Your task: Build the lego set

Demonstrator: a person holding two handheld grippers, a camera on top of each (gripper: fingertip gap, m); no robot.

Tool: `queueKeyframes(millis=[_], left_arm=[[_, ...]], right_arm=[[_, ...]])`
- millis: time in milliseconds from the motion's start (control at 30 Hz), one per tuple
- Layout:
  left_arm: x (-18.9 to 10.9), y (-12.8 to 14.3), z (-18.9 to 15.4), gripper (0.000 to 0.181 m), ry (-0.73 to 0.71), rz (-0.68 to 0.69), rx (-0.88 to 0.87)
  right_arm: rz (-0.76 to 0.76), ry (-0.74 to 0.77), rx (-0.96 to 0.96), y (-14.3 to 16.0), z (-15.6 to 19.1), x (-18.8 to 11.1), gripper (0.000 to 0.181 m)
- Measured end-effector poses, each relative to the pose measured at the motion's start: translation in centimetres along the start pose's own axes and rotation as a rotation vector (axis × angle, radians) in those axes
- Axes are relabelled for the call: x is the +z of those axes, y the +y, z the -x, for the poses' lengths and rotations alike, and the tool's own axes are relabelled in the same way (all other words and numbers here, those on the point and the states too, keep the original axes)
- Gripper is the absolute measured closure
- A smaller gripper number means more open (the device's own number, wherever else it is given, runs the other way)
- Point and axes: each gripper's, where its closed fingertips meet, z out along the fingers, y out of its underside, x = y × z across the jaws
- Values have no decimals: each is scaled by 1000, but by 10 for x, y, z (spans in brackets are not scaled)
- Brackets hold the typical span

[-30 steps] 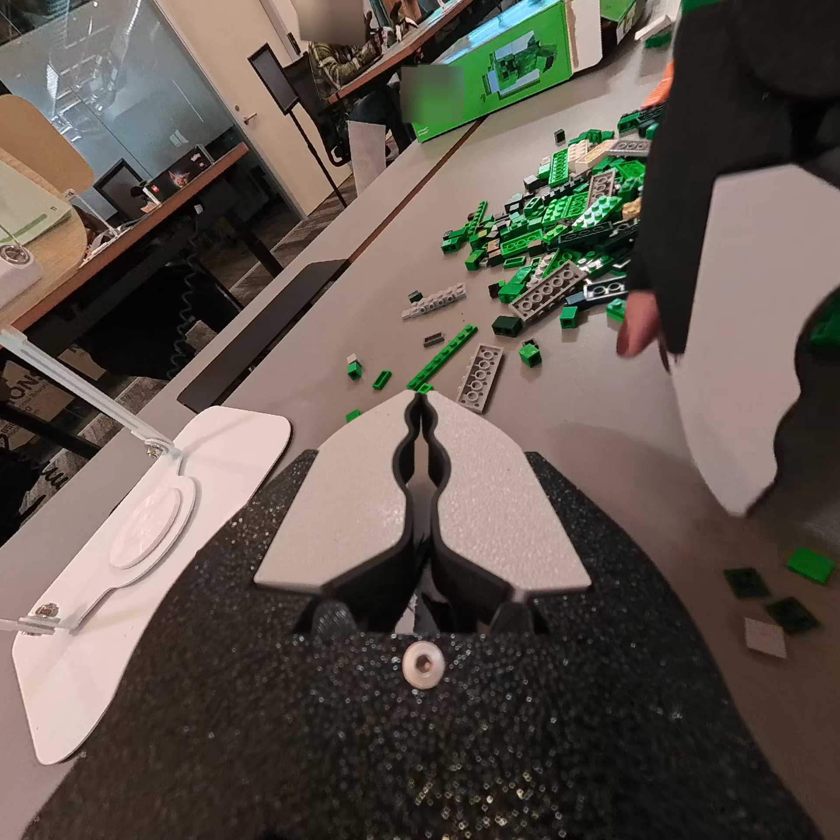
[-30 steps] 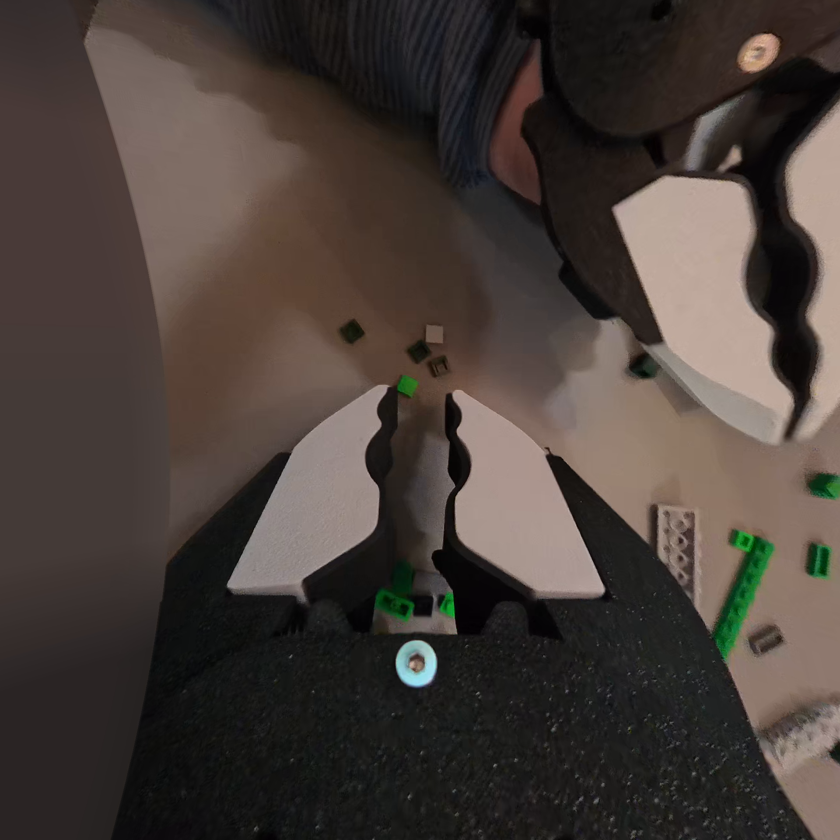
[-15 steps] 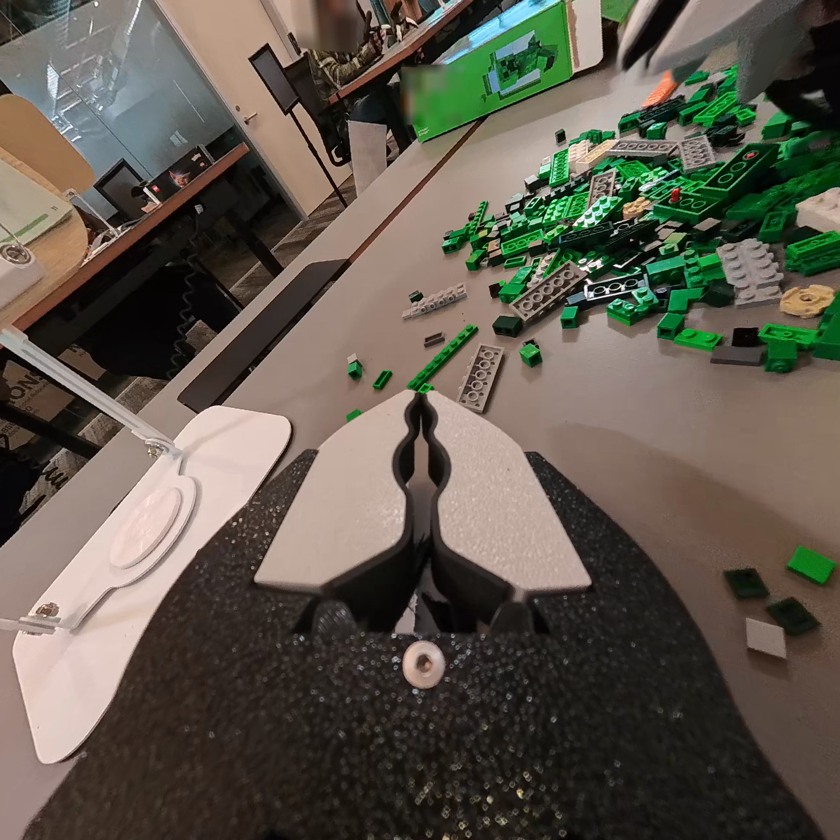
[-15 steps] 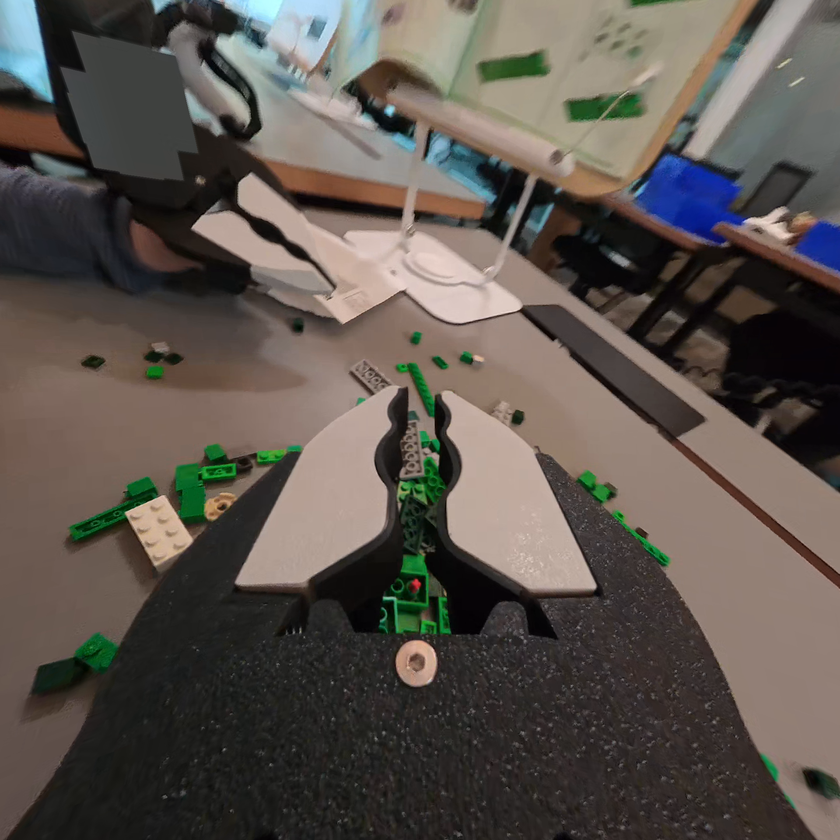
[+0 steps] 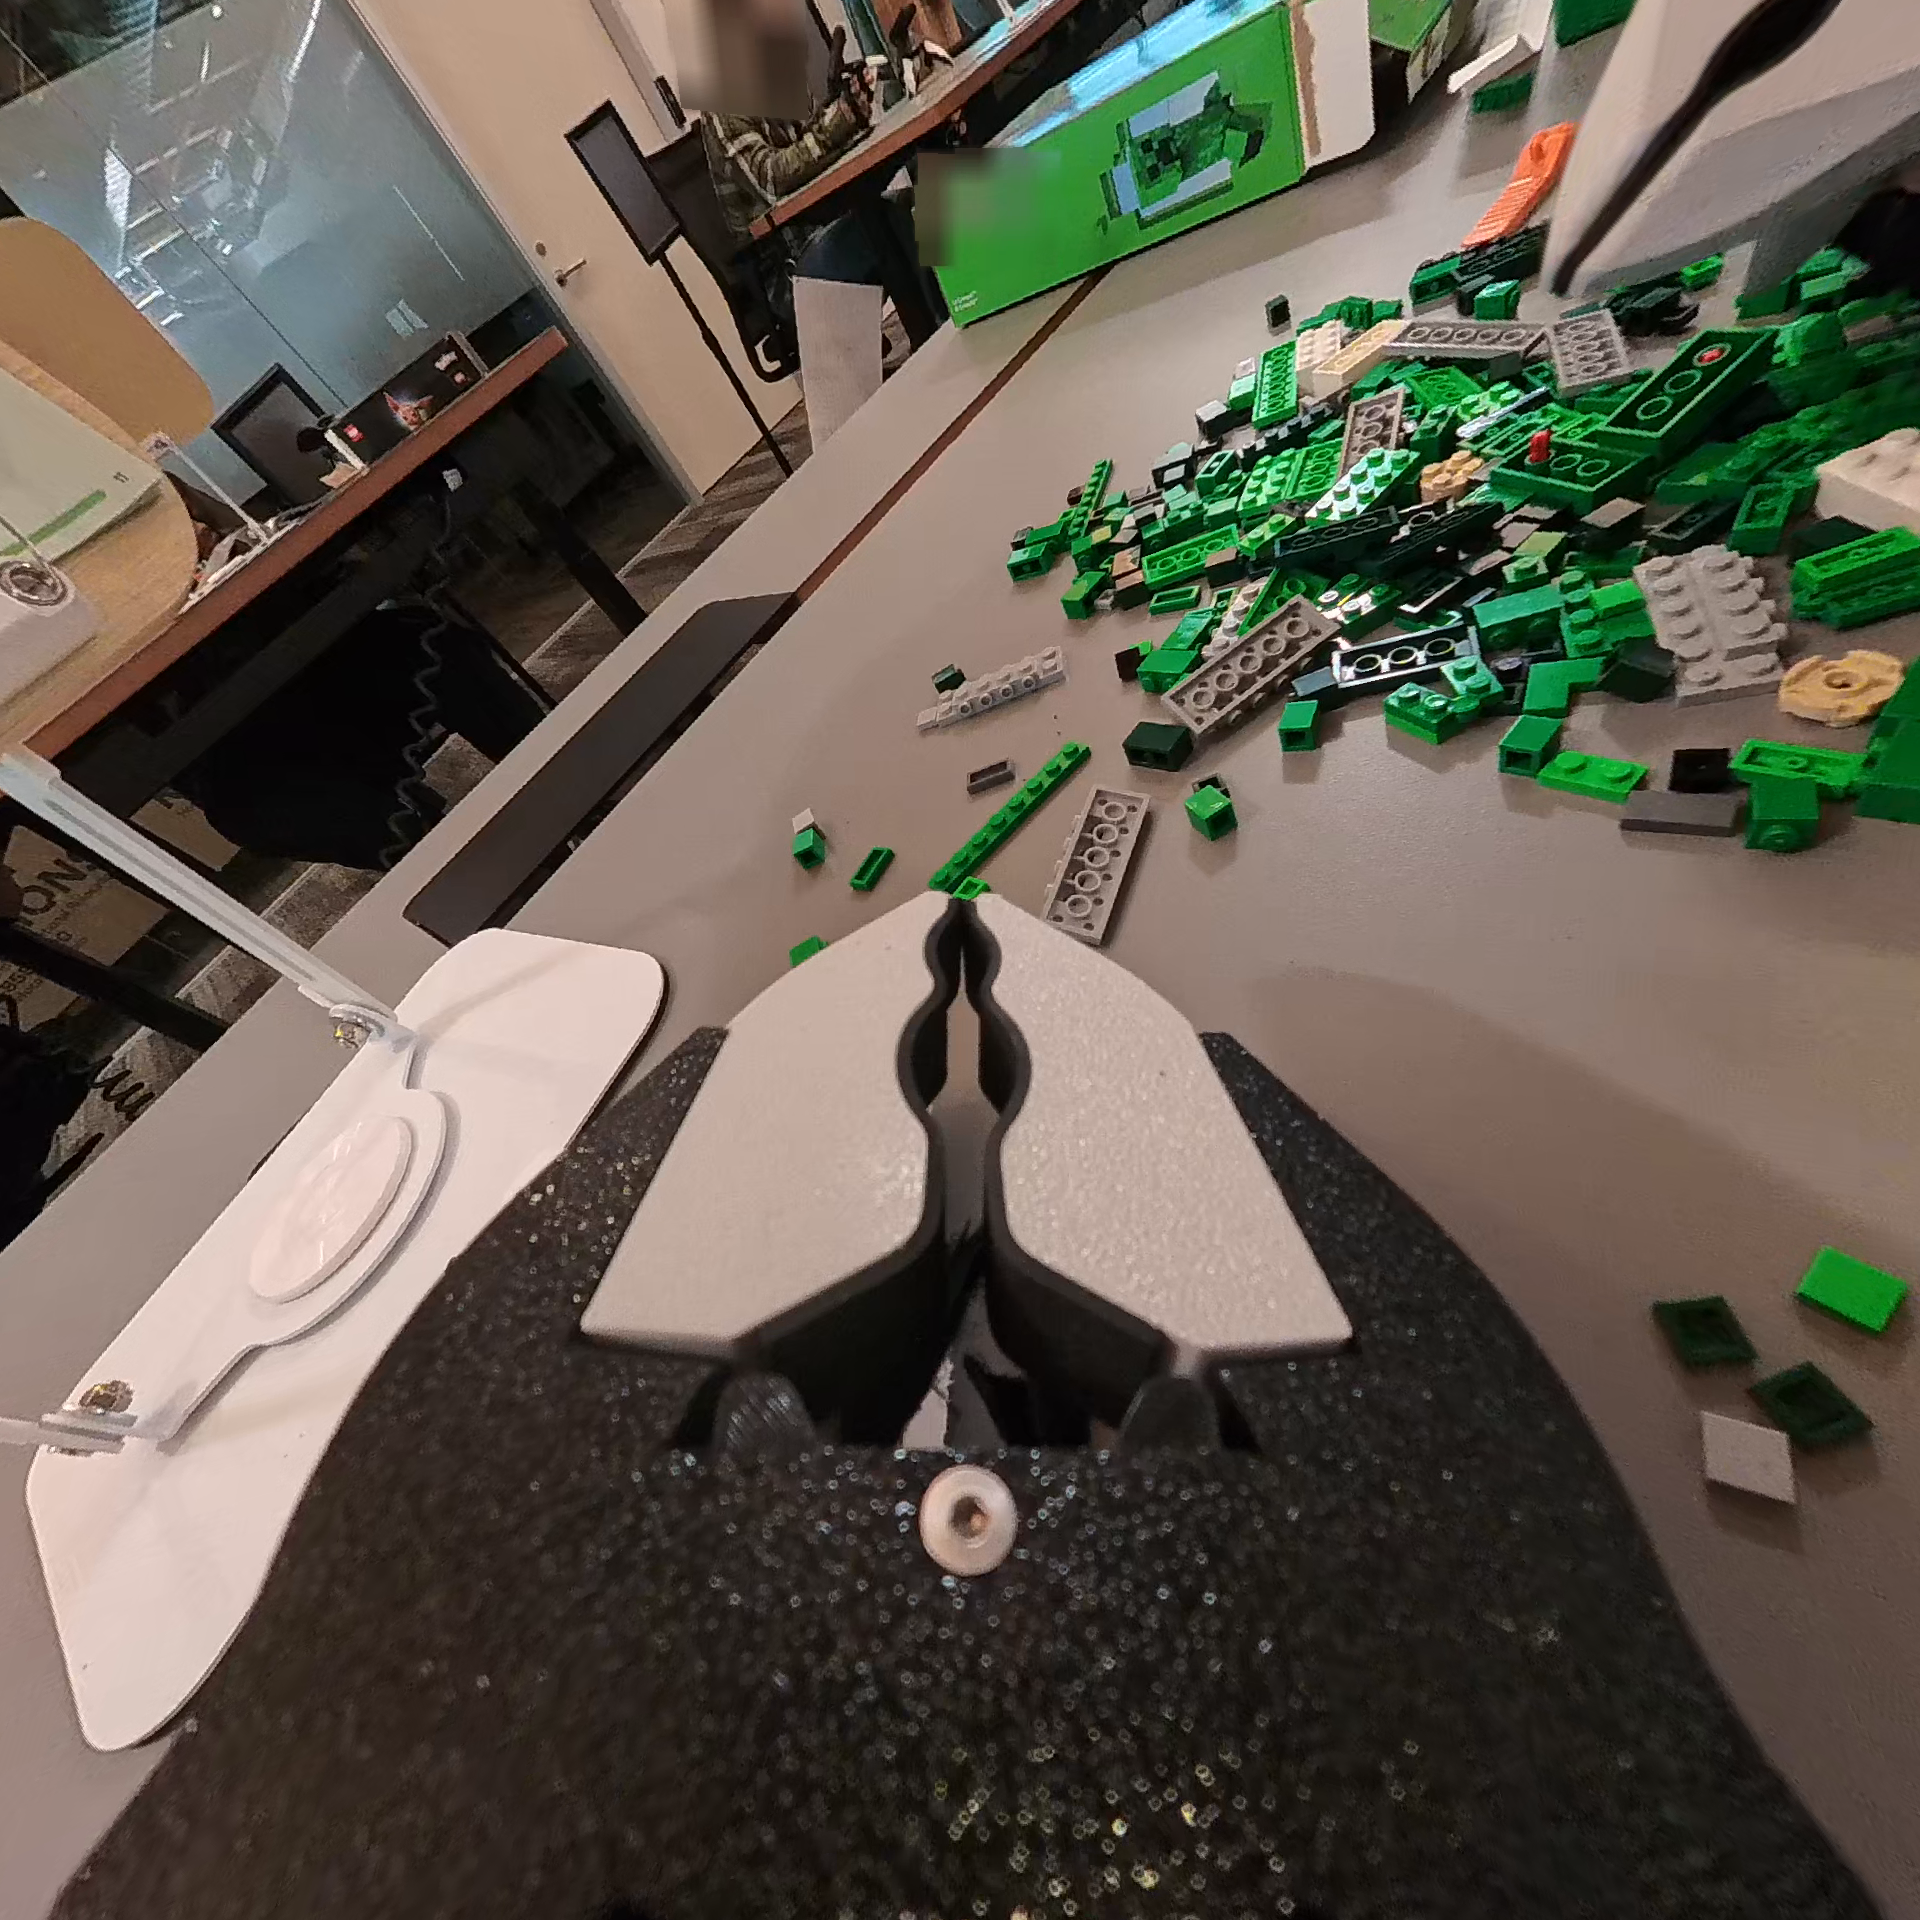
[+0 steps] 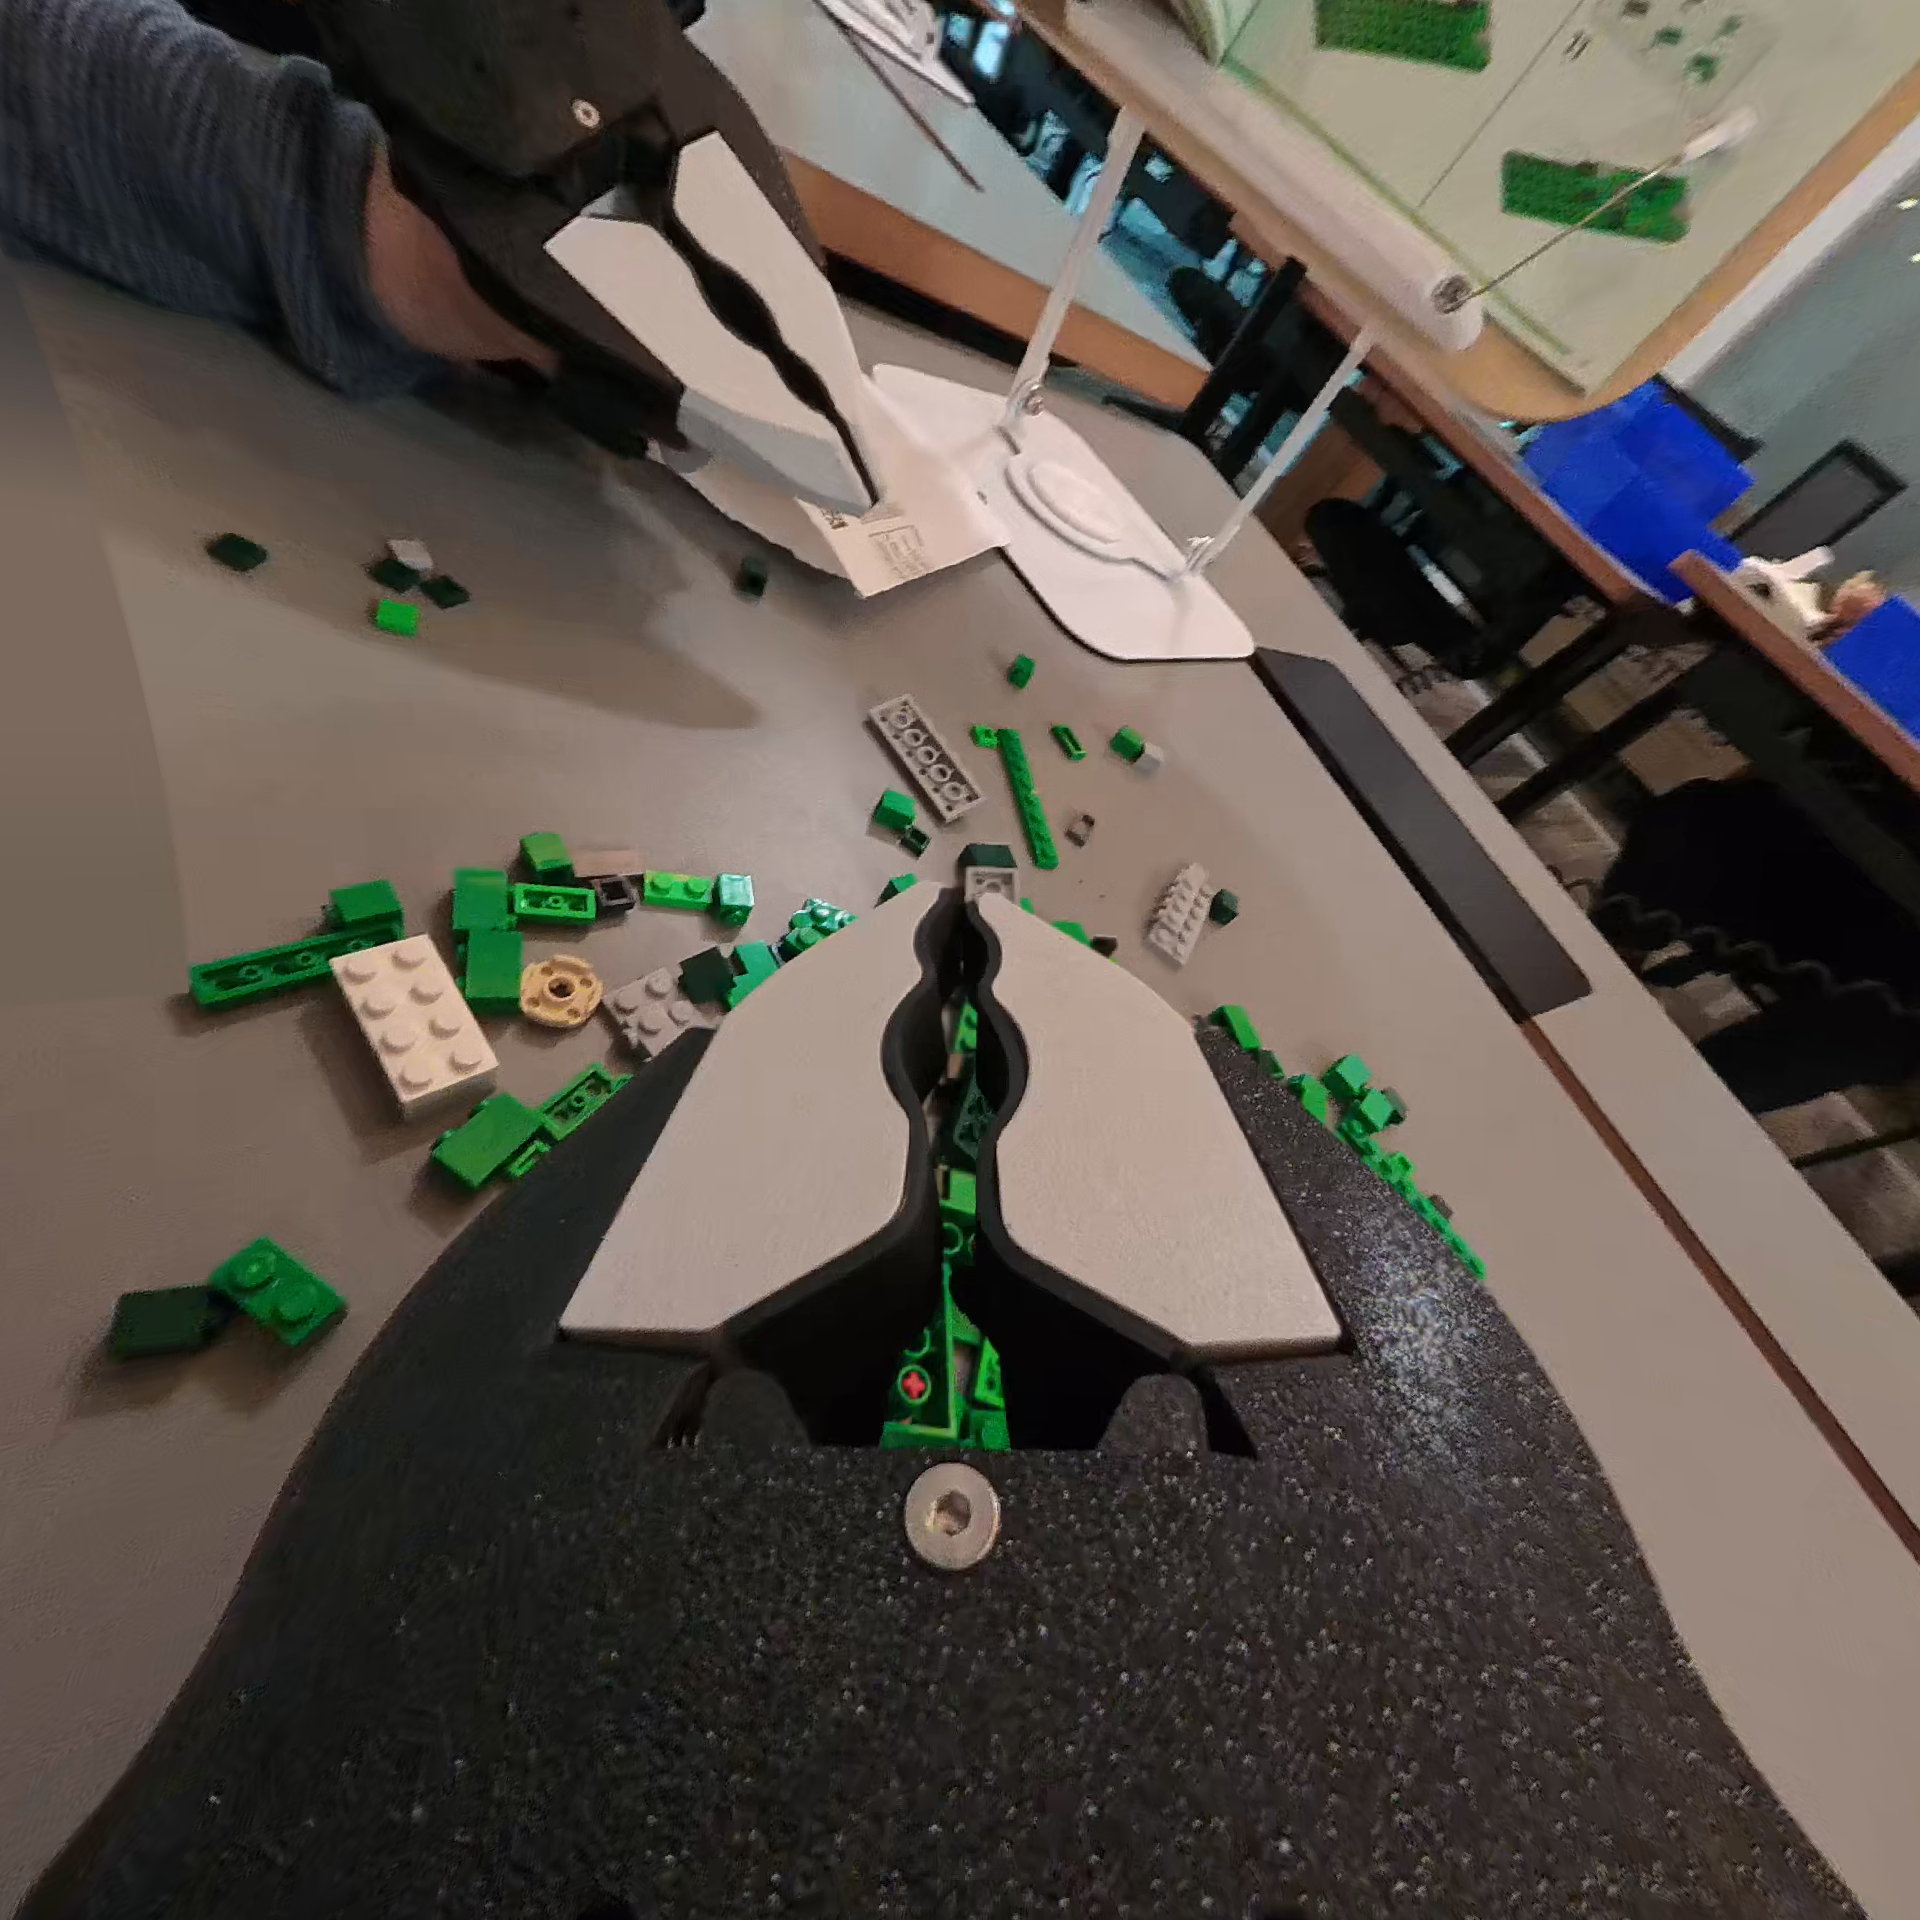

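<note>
Your right gripper (image 6: 961,914), jaws closed and empty, hovers directly over the brick pile (image 5: 1455,540), far nearer than your closed, empty left gripper (image 5: 961,914), parked beside 4 loose tiles (image 5: 1787,1371).

Open-plan office. I work at a long grey laminate table (image 5: 1455,1091); wood-topped desks on black metal legs (image 5: 343,520) stand at the left of my left wrist view, carrying dark monitors (image 5: 272,426). A frosted glass partition wall (image 5: 208,208) and a pale door fill the upper left. A seated person (image 5: 790,156) occupies a further desk at top centre. Blue plastic storage bins (image 6: 1642,478) sit at the right of my right wrist view.
</note>
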Motion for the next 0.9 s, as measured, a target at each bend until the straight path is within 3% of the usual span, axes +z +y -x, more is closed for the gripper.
queueKeyframes(millis=[200, 367, 500, 633, 767, 900], left_arm=[[0, 0, -1, 181, 4, 3, 9], [1, 0, -1, 181, 2, 4, 6], [1, 1, -1, 181, 4, 6, 9], [1, 0, -1, 181, 4, 5, 8], [0, 0, -1, 181, 3, 3, 7], [1, 0, -2, 181, 6, 5, 10]], right_arm=[[125, -152, 48, 26, 6, -7, 181], [104, -397, 265, 9, 38, 2, 165], [230, -396, 135, 7, 52, 32, 172], [304, -497, 13, 1, 63, 55, 173], [386, -625, 7, 3, 76, 65, 171], [441, -655, -13, 8, 88, 70, 171]])
